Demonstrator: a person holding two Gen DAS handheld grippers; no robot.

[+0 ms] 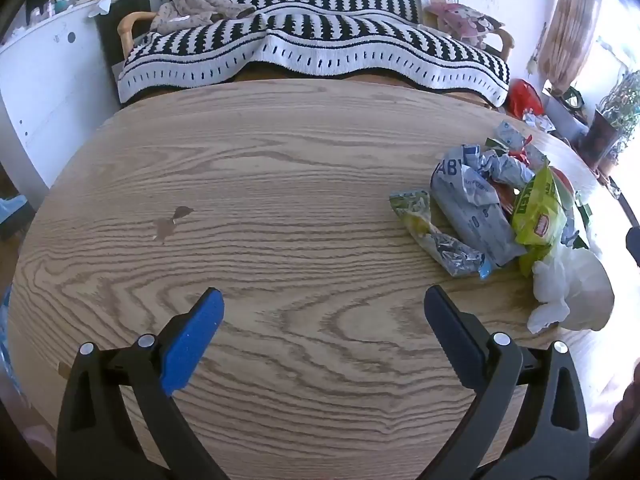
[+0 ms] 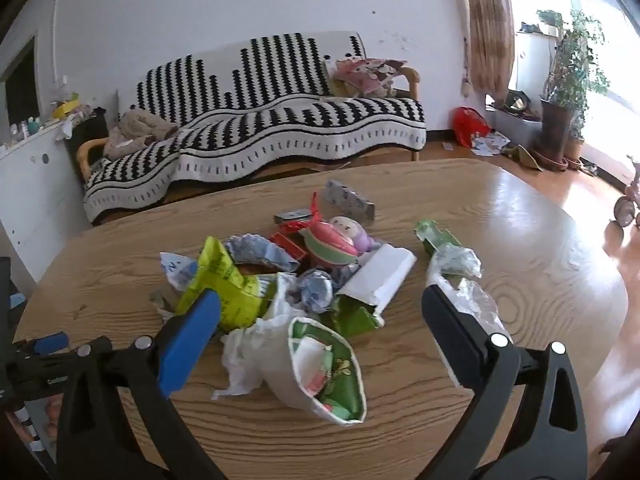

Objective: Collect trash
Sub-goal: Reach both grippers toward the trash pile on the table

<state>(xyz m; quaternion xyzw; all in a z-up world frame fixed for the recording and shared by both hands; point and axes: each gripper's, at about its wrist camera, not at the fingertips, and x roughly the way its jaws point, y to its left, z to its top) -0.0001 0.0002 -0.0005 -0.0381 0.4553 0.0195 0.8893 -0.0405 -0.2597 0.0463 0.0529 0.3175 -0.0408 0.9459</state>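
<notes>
A heap of trash lies on the wooden table (image 1: 260, 208). In the left wrist view it sits at the right: a grey-blue wrapper (image 1: 472, 204), a yellow-green snack bag (image 1: 538, 208), a crumpled white tissue (image 1: 572, 288). My left gripper (image 1: 324, 300) is open over bare wood, left of the heap. In the right wrist view my right gripper (image 2: 320, 304) is open above the heap's near side. Between its fingers lie a white cup-like wrapper with green lining (image 2: 320, 372), the white tissue (image 2: 248, 352) and a white carton (image 2: 380, 280). The yellow-green bag (image 2: 224, 284) is beside the blue pad (image 2: 188, 344).
A sofa with a black-and-white striped blanket (image 2: 280, 120) stands behind the table (image 2: 500, 240). A white cabinet (image 1: 44, 92) is at the left. A red bag (image 2: 468, 124) and potted plants (image 2: 568, 92) are on the floor at the right. A small brown stain (image 1: 172, 222) marks the tabletop.
</notes>
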